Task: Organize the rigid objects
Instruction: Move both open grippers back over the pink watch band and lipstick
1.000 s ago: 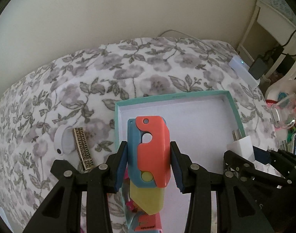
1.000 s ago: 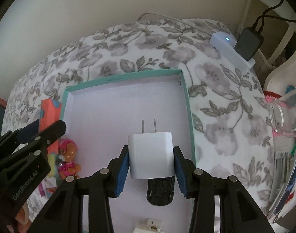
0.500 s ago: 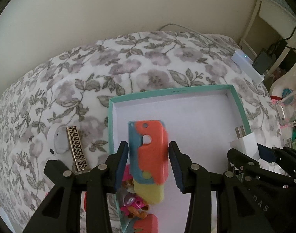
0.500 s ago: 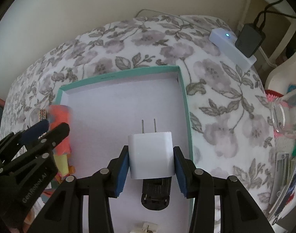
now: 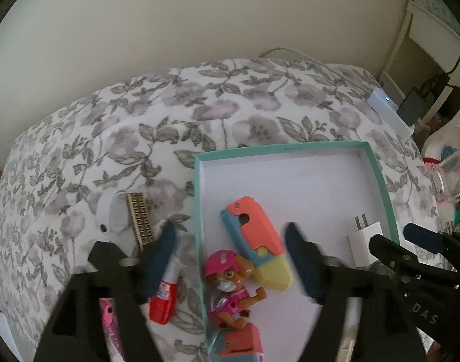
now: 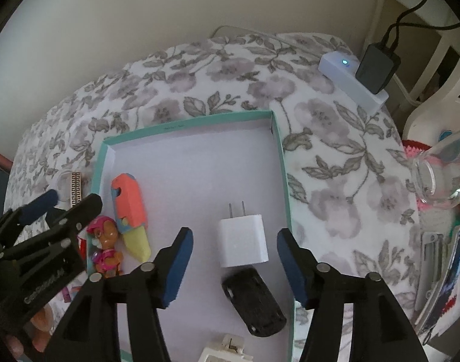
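Two grippers' jaws spread, empty: coral-blue-yellow toy knife (image 5: 255, 241) (lying tilted), white charger (image 6: 242, 239) in teal box (image 6: 280, 163).

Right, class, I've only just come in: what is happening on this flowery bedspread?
A person is sorting small items into a shallow teal-rimmed white box. The left hand-held gripper is open above an orange, blue and yellow plastic toy knife lying in the box beside a pink pup figurine. The right hand-held gripper is open around a white plug-in charger block, which lies flat in the box near a black toy car.
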{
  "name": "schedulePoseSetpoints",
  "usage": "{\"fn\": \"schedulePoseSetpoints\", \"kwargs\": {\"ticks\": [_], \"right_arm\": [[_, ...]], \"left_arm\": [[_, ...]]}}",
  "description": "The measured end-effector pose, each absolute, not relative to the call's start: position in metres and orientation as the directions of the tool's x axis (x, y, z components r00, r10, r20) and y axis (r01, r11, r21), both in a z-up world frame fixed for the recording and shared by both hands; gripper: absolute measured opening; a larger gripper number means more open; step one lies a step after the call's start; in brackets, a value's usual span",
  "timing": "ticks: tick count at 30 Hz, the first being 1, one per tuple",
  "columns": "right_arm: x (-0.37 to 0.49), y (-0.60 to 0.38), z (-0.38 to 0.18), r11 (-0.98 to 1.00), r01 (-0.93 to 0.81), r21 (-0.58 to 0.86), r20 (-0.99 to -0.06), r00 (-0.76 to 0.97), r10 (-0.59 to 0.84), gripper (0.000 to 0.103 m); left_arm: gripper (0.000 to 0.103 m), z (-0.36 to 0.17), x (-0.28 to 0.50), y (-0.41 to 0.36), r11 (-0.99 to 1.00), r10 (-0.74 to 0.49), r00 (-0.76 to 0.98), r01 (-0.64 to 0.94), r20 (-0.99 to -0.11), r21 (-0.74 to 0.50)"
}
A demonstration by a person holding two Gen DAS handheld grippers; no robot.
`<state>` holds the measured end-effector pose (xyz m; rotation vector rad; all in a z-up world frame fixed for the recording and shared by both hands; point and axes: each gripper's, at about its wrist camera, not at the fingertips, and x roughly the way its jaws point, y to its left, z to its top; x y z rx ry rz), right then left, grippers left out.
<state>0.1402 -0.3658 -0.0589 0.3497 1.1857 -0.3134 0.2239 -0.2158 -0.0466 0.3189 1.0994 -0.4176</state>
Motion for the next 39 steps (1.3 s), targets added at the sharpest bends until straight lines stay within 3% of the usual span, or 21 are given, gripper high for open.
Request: {"fn": "schedulePoseSetpoints", "kwargs": {"ticks": [3, 7, 18, 39], "right_arm": [[0.136, -0.362, -0.053, 0.905, 0.413, 0.1, -0.933, 0.354, -0.058, 0.074], [0.13, -0.355, -0.047, 0.912, 0.399, 0.098, -0.929, 0.366, -0.061, 0.086], [0.114, -0.335, -0.03, 0.923, 0.377, 0.08, -0.918, 0.388, -0.079, 0.103], [0.127, -0.236, 0.026, 0.957, 0.279, 0.083, -0.879, 0.473, -0.061, 0.103]], "left_arm": [[0.081, -0.042, 0.223, -0.207, 0.889, -0.167, 0.388, 0.456, -0.906, 0.032], [0.096, -0.037, 0.221, -0.195, 0.899, -0.167, 0.397, 0.438, -0.902, 0.026], [0.099, -0.029, 0.212, -0.16, 0.917, -0.192, 0.388, 0.397, -0.901, -0.024], [0.099, 0.025, 0.222, -0.016, 0.972, -0.156, 0.508, 0.23, -0.847, -0.041]]}}
